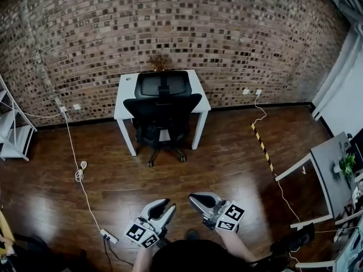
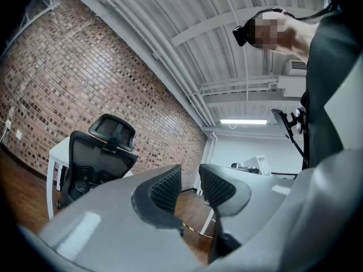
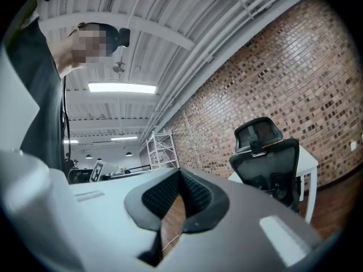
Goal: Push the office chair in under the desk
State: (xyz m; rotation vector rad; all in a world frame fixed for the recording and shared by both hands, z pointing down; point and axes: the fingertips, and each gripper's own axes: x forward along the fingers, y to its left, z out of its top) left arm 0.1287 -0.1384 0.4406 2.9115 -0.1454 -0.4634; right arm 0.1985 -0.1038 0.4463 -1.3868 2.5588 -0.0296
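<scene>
Closest to me, the person holds both tools out low in front of the body, side by side. The left gripper [image 1: 169, 207] tilts in toward the right gripper [image 1: 194, 198], so the two noses nearly meet, and both aim across the floor at the chair. In its own view the left gripper [image 2: 190, 180] is clenched down to a thin slit with nothing inside. The right gripper [image 3: 180, 175] has its ribbed pads pressed together at the tips, also empty.

Beyond them lies a wide stretch of bare dark wooden floor [image 1: 187, 174]. A thin white cable [image 1: 79, 174] trails down the left side. A yellow-and-black striped floor strip [image 1: 262, 146] runs on the right. Both lie well apart from the chair.

The black mesh-backed office chair [image 1: 163, 109] stands between the front legs of the white rectangular desk [image 1: 126, 89]. Its backrest is at the desk's front edge and its castor base pokes out in front. Behind the desk is the red brick wall [image 1: 238, 33]. A white metal shelf rack [image 1: 14, 126] stands far left, and a grey side desk [image 1: 326, 169] far right.
</scene>
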